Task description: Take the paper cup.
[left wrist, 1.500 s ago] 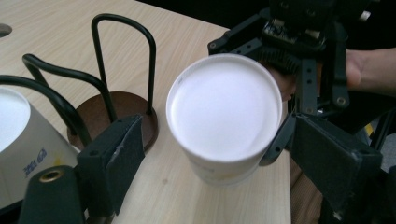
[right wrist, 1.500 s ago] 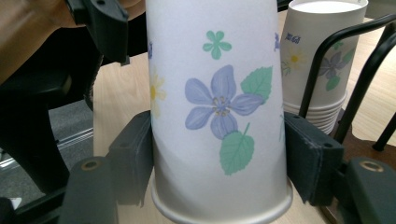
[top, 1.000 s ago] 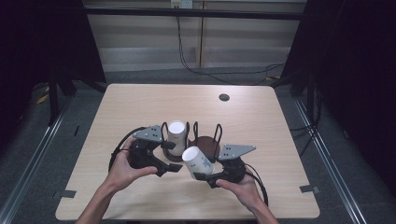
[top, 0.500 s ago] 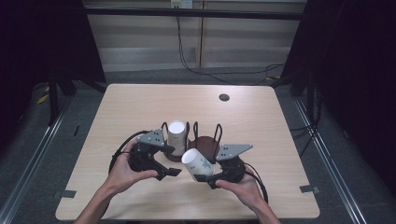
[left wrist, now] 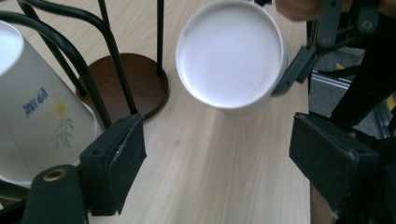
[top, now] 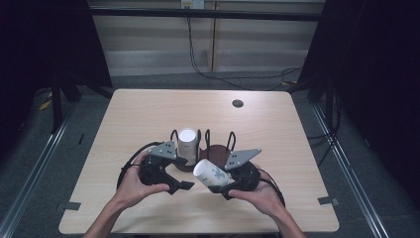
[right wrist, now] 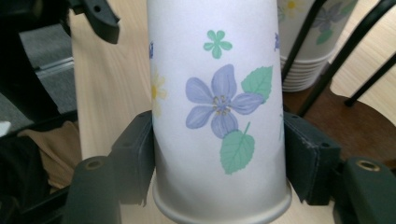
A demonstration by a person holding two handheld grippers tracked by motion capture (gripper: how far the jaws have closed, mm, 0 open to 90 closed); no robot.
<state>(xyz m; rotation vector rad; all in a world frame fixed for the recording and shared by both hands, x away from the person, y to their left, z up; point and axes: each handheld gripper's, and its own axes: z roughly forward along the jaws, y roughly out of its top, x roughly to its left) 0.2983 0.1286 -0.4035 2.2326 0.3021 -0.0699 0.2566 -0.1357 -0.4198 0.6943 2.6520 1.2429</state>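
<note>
Item: white paper cup with a violet flower, green leaves and a yellow bloom [right wrist: 219, 116], one, clamped near its rim between the fingers of the right gripper [top: 230, 186] and held tilted above the light wooden tabletop [top: 148, 114], base toward the left gripper [top: 179, 186].

Left gripper: fingers apart, just closing slightly, nothing between them.

Stack of matching floral cups [top: 187, 144], nested, number unclear, upside down in the black wire rack on a round brown base [top: 215, 148], one.

Step, judged: single cup separated. Next: left fingers to take its base end.
</note>
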